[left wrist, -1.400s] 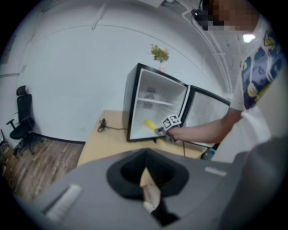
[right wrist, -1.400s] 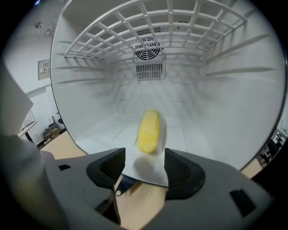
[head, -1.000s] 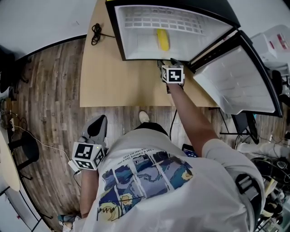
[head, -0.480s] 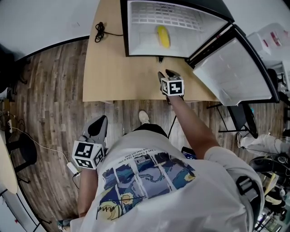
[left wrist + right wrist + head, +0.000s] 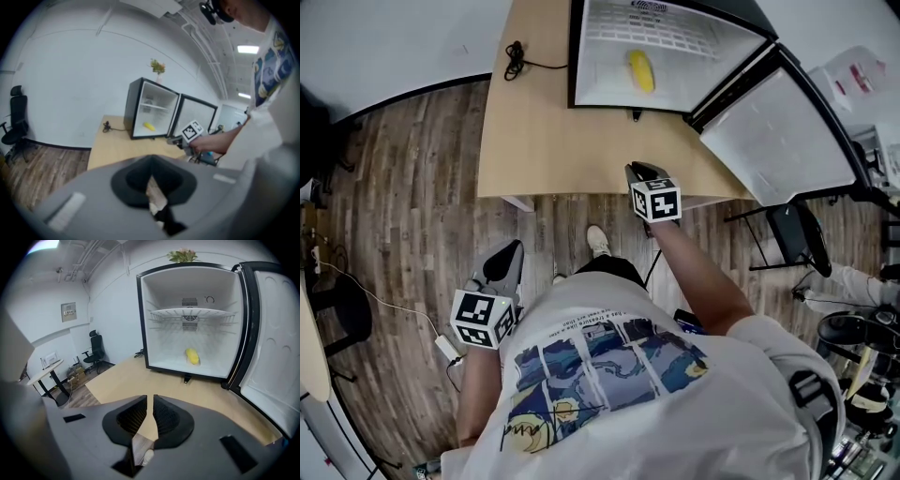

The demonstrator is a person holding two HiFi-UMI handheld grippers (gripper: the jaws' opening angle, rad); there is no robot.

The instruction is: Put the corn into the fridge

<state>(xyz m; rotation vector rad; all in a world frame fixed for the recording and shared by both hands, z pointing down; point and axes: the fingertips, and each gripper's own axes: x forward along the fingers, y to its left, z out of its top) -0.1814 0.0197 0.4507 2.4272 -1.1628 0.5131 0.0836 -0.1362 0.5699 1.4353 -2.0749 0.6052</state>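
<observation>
While the corn lies on the white floor of the fridge, below the wire shelf and well inside the sill, the person stands at the near edge of the wooden table on which the fridge sits. The door hangs wide open to the right. The right gripper is held above the table's front edge, well apart from the fridge and pointing towards it. Its jaws are closing, with only a thin slit between them and nothing in it. The left gripper hangs low at the person's side over the plank floor, its jaws together and empty.

By the look of things the corn is already where the task wants it, so the step in hand is most likely shutting the door. To do that well, the nearly closed right tongs would serve as a blunt pusher rather than a clamp. They would best be set against the outer face of the door near its free edge, far from the hinge, and the door swung round in one steady arc. The corn sits far enough back that the door should clear it. A gentle finish matters, since a hard slam might set the cob rolling. The left gripper seems to have no part here and is best kept clear of the door's path.
</observation>
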